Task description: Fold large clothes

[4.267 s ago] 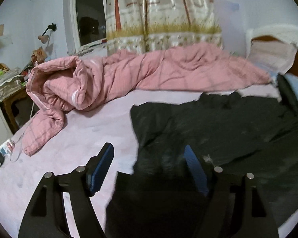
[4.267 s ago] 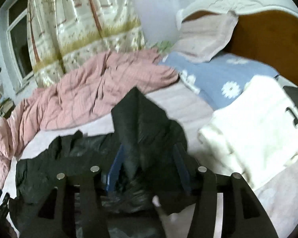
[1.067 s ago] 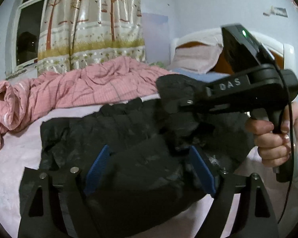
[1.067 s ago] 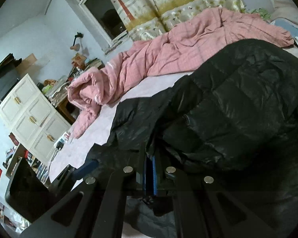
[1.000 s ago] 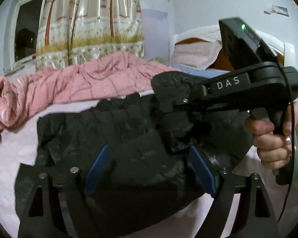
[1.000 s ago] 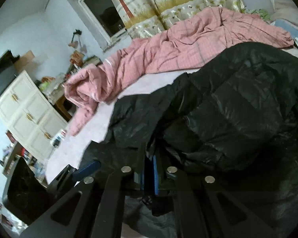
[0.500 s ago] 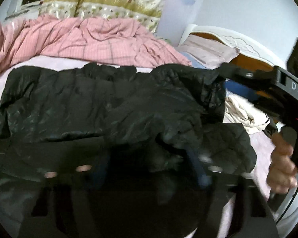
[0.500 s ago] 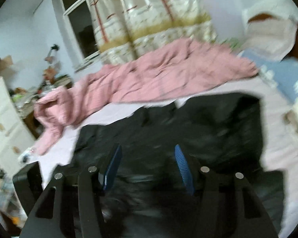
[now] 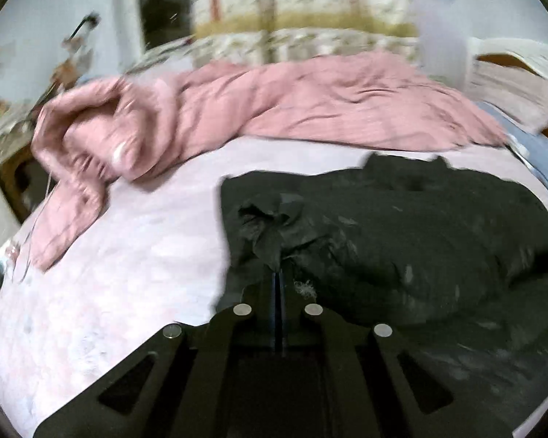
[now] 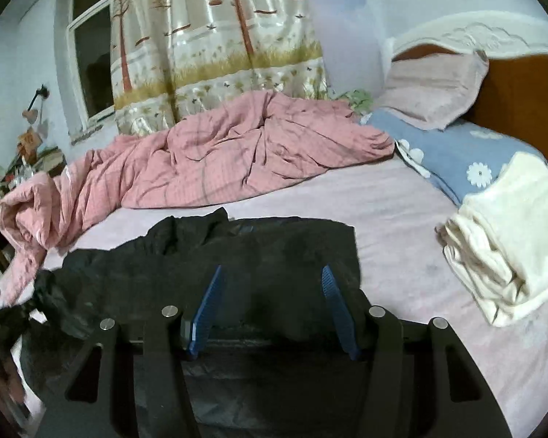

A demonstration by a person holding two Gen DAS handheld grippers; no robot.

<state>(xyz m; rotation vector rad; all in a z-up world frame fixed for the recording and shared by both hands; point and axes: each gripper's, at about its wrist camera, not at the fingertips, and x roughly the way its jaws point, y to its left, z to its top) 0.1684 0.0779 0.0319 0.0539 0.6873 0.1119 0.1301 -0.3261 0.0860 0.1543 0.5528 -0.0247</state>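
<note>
**Left hand-held gripper pinches black jacket; right one stands apart above it**

In the left wrist view, the left hand-held gripper (image 9: 278, 273) sits at six o'clock with its two black fingers drawn together, clamped on a puckered tuft of the black, shiny, quilted puffer jacket (image 9: 402, 241). The fabric bunches up just past the fingertips, toward twelve o'clock. The rest of the jacket spreads out toward three o'clock, lying flat on the pale pink bed sheet (image 9: 135, 262). This view is blurred.

In the right wrist view, the right hand-held gripper (image 10: 272, 284) is at six o'clock with its blue ribbed pads (image 10: 212, 306) standing apart. The black jacket lies below and between them, but the pads are not pressing on it. The jacket's far edge runs across the middle of the view, with a rumpled part trailing toward eight o'clock.

Farther out, at three o'clock in the right wrist view, a stack of folded cream-white cloth (image 10: 507, 241) rests on the sheet, well apart from the jacket. Beyond it, at two o'clock, lie a blue pillow with white daisies (image 10: 453, 153) and a pale pink pillow (image 10: 431, 91) against a wooden headboard (image 10: 522, 84). A crumpled pink checked quilt (image 10: 208, 160) stretches from nine to one o'clock behind the jacket. At twelve o'clock hangs a curtain printed with trees (image 10: 215, 43), with a dark window (image 10: 91, 54) at ten o'clock.
</note>
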